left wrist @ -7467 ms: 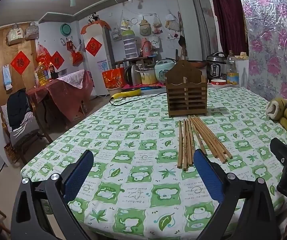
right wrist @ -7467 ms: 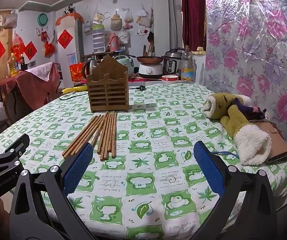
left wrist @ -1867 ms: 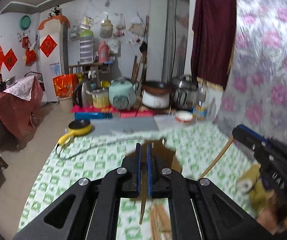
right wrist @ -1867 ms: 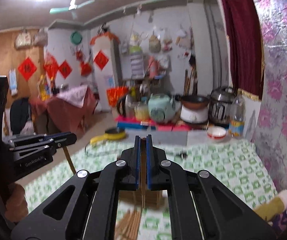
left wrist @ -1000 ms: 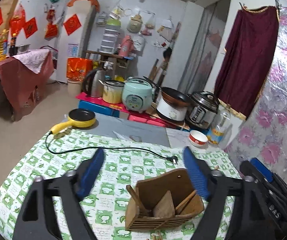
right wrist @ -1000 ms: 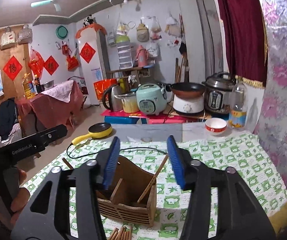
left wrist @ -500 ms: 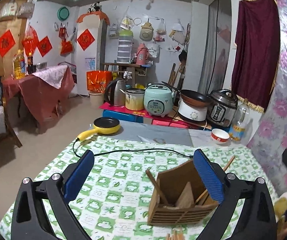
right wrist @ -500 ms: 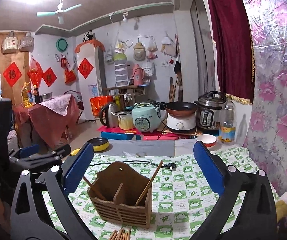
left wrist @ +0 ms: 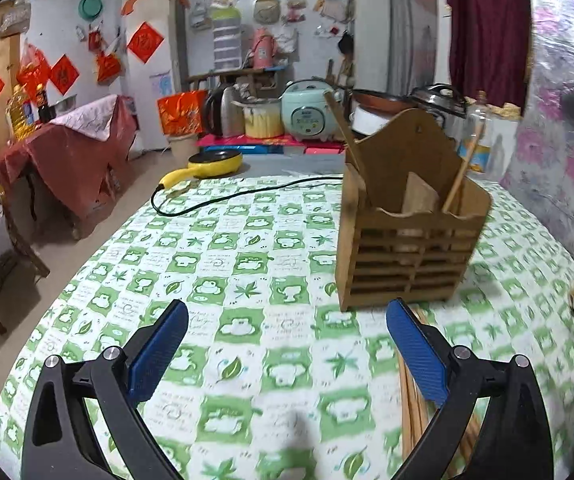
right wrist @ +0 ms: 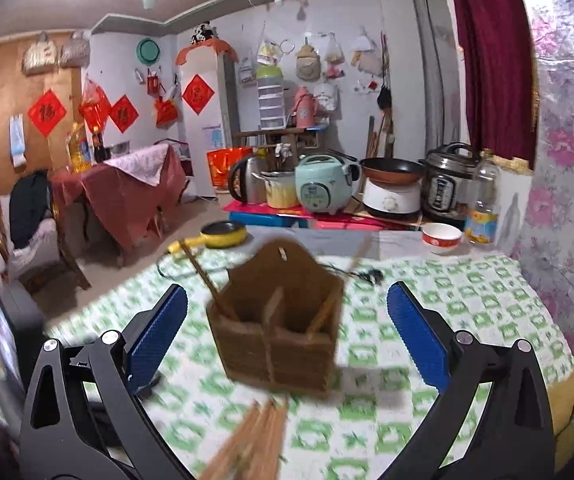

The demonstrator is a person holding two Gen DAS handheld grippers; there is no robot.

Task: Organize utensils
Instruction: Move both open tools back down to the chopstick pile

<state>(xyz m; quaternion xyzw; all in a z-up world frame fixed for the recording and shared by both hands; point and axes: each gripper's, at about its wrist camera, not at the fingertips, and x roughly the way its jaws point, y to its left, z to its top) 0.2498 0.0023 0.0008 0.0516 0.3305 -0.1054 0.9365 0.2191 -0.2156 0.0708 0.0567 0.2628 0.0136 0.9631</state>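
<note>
Chopsticks now stand in wooden holder [left wrist: 407, 240], one per compartment; both jaws released, empty: left gripper [left wrist: 287, 356], right gripper [right wrist: 287, 340], just opened. Remaining bundle [left wrist: 411, 408] lies before holder.

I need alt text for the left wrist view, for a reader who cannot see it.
A wooden utensil holder stands on a table with a green-patterned cloth, one chopstick leaning in each of its two compartments. More chopsticks lie on the cloth in front of it, beside the open, empty left gripper.
</note>
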